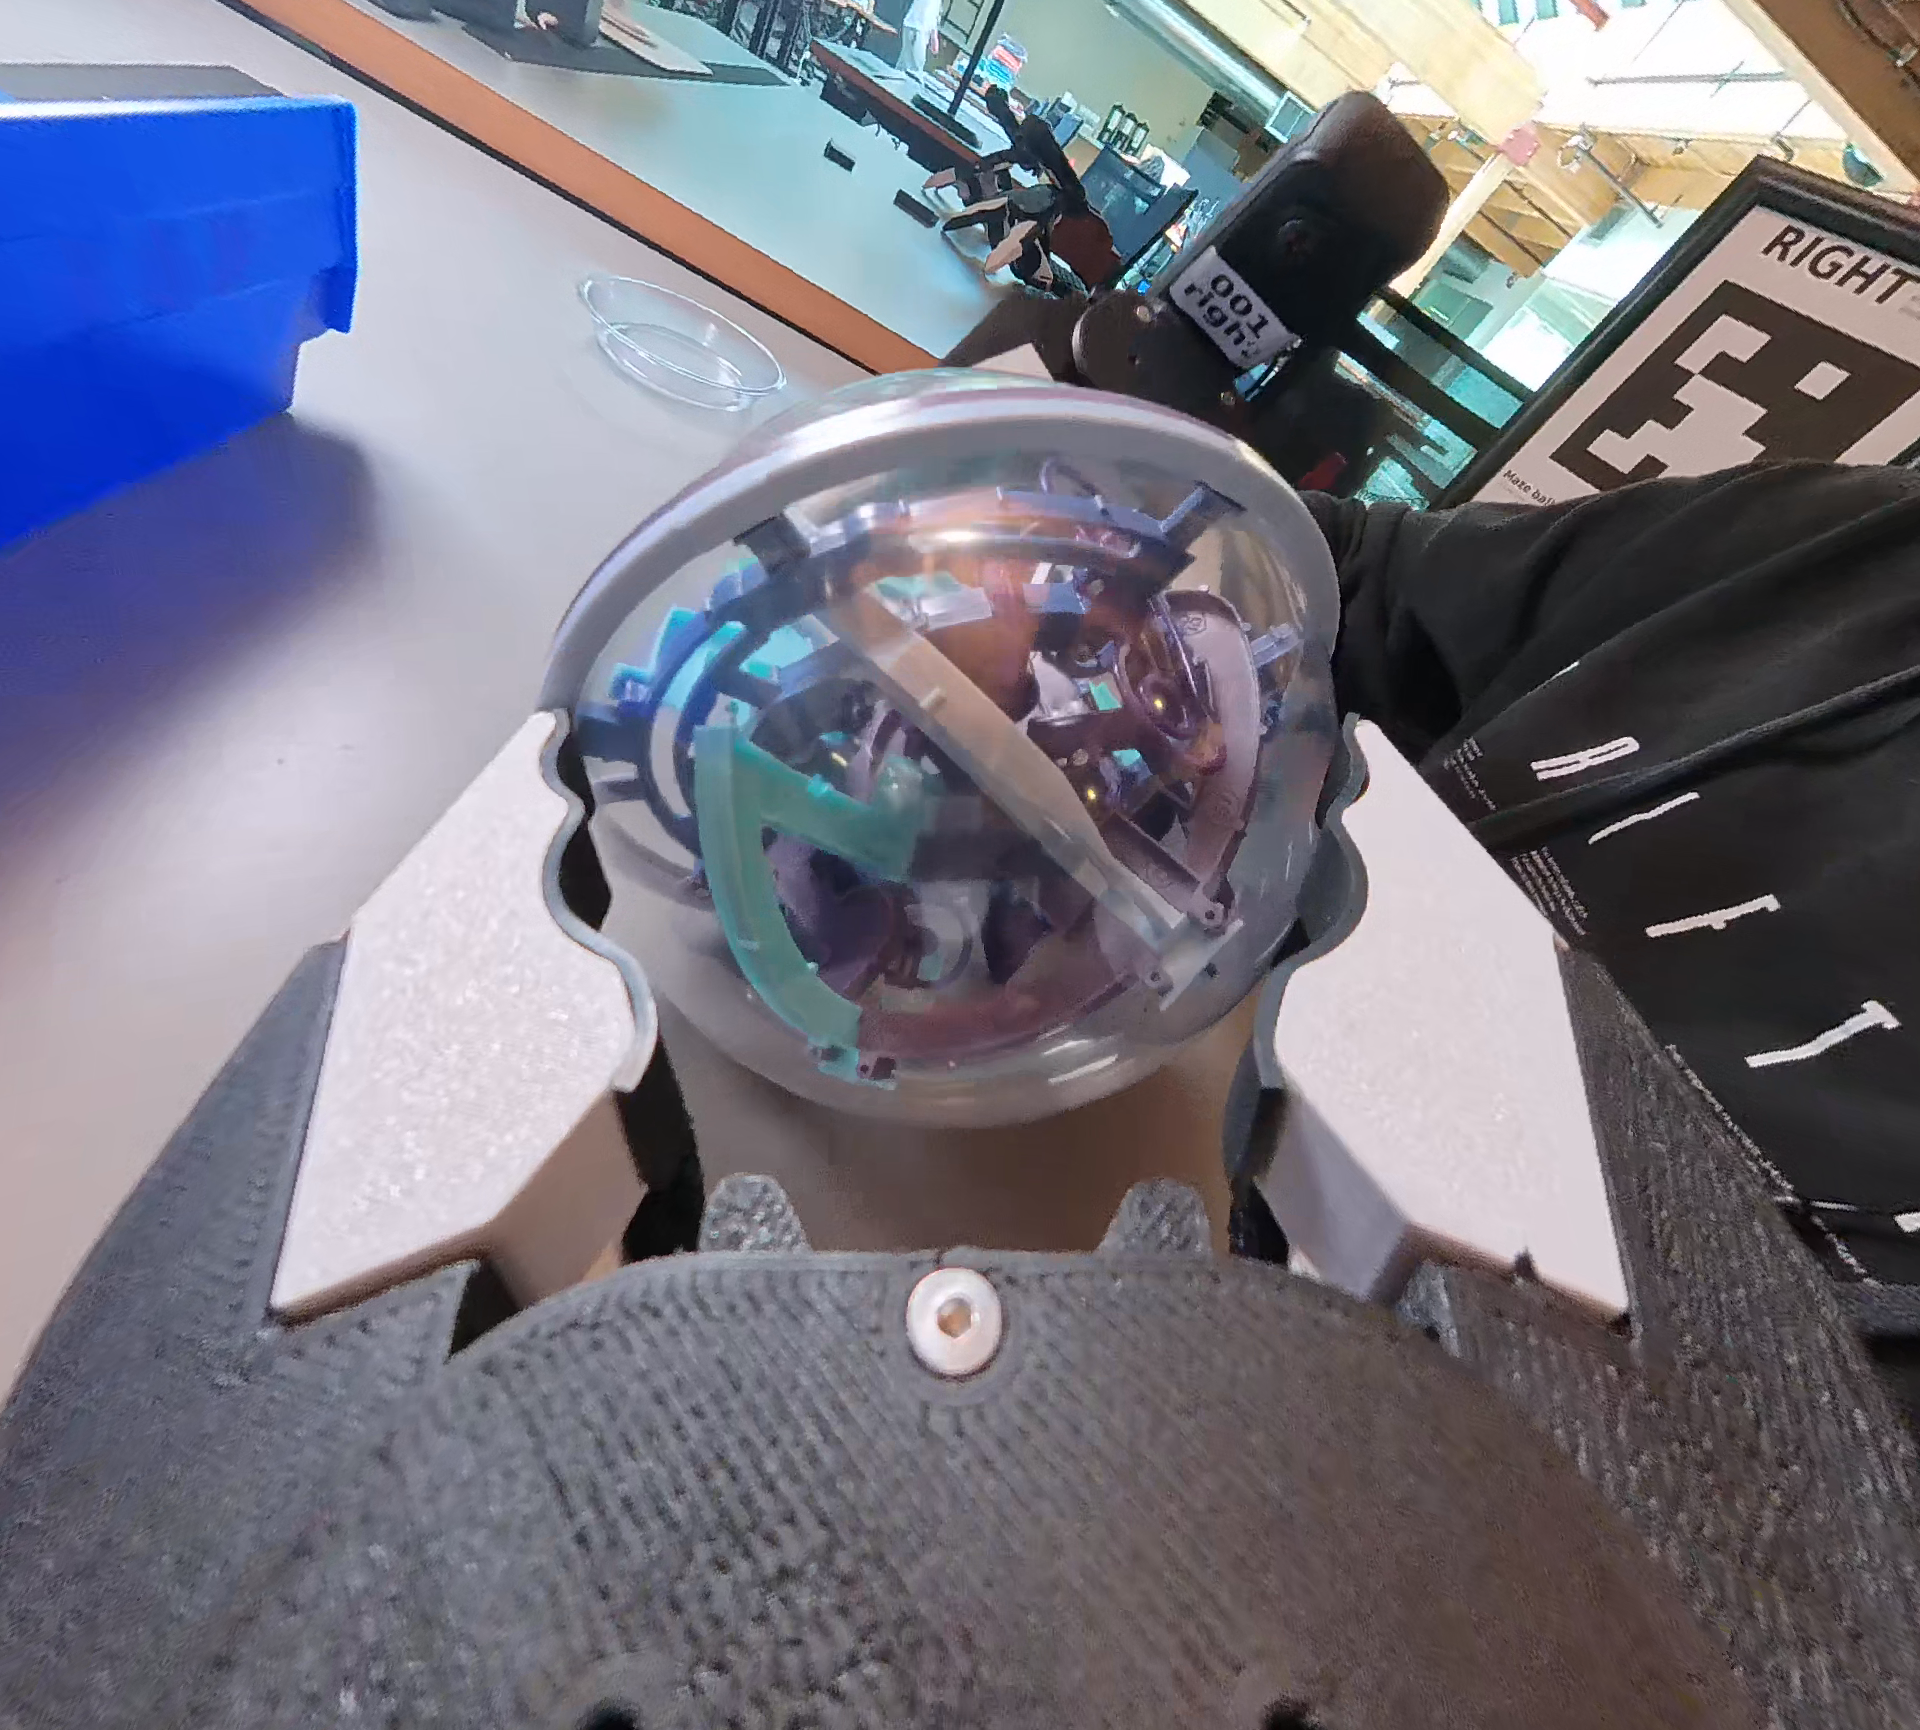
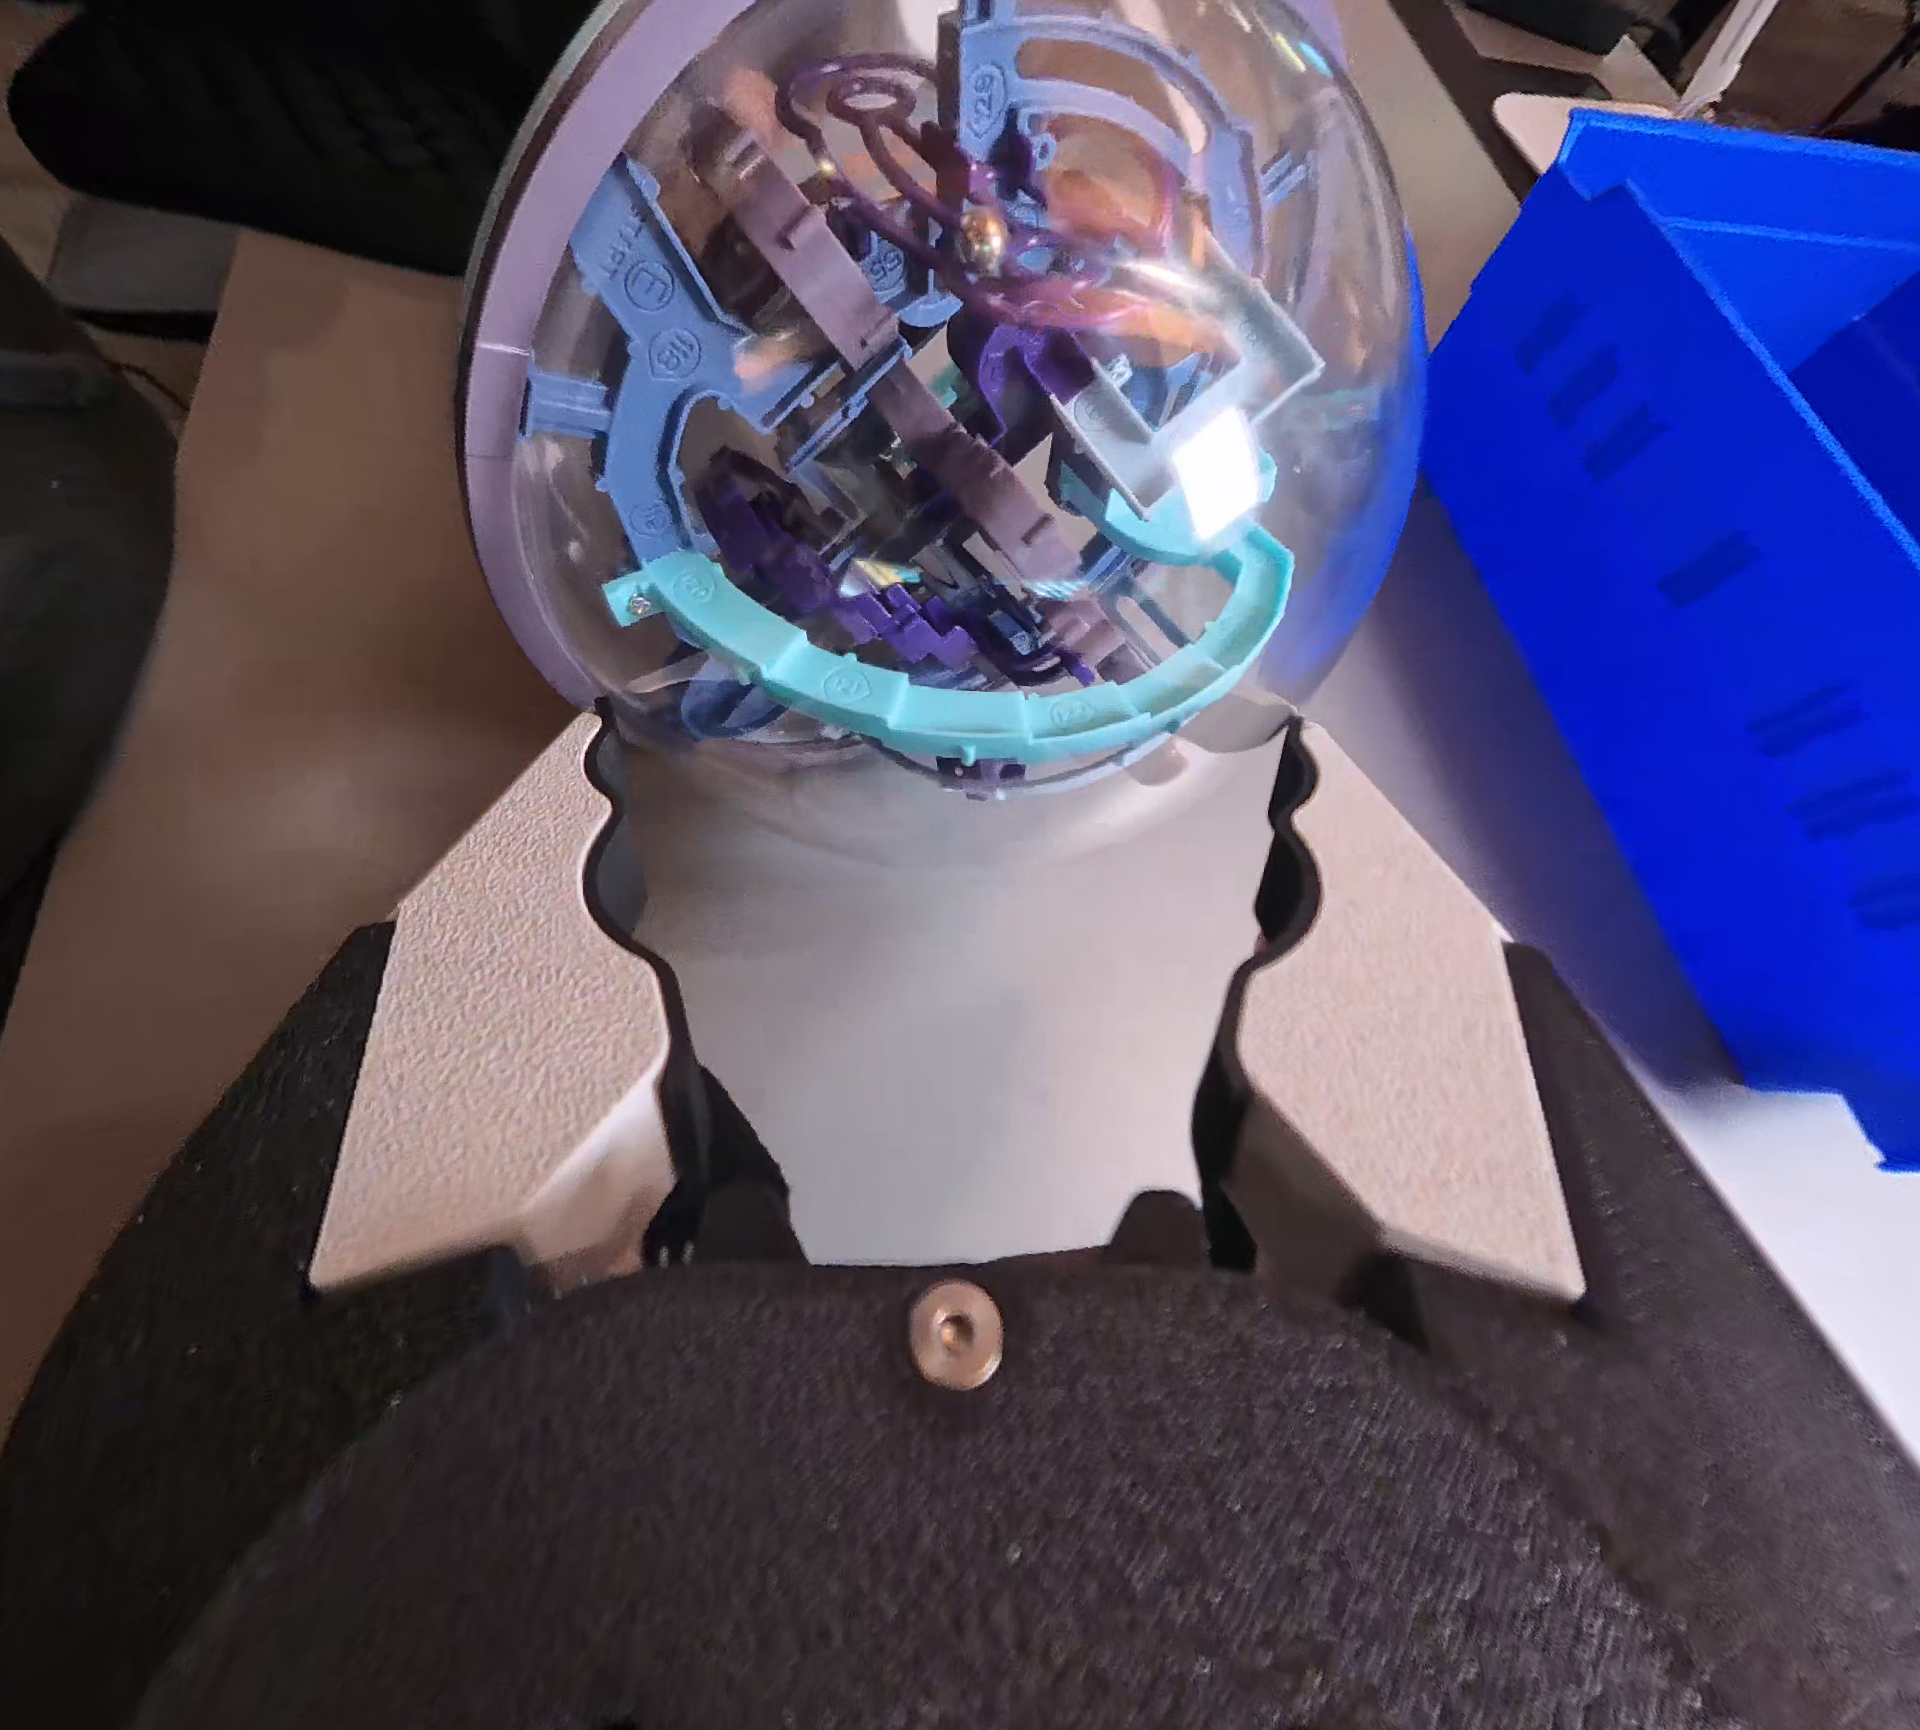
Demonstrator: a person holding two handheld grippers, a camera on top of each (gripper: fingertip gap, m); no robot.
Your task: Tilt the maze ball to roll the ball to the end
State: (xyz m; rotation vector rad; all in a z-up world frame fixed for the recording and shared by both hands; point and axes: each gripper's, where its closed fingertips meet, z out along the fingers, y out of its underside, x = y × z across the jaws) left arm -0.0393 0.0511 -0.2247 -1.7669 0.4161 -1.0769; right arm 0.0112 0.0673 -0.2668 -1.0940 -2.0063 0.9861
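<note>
The maze ball (image 1: 940, 745) is a clear sphere with a grey-lilac equator ring and blue, teal and purple tracks inside. My left gripper (image 1: 951, 776) is shut on it, with the fingertips (image 1: 566, 776) pressing its sides above the table. My right gripper (image 2: 948, 730) grips the same maze ball (image 2: 935, 350) from the opposite side, its fingertips (image 2: 608, 745) on the lower edge. It also shows behind the ball in the left wrist view (image 1: 1247, 309). A small metal ball (image 2: 982, 236) sits on a purple track in the sphere's upper middle.
A blue plastic bin (image 1: 166, 278) stands on the grey table (image 1: 416, 537), close to the ball in the right wrist view (image 2: 1714, 589). A clear shallow dish (image 1: 681, 340) lies farther off. A black sleeve (image 1: 1610, 745) and a framed marker sign (image 1: 1766, 350) are at right.
</note>
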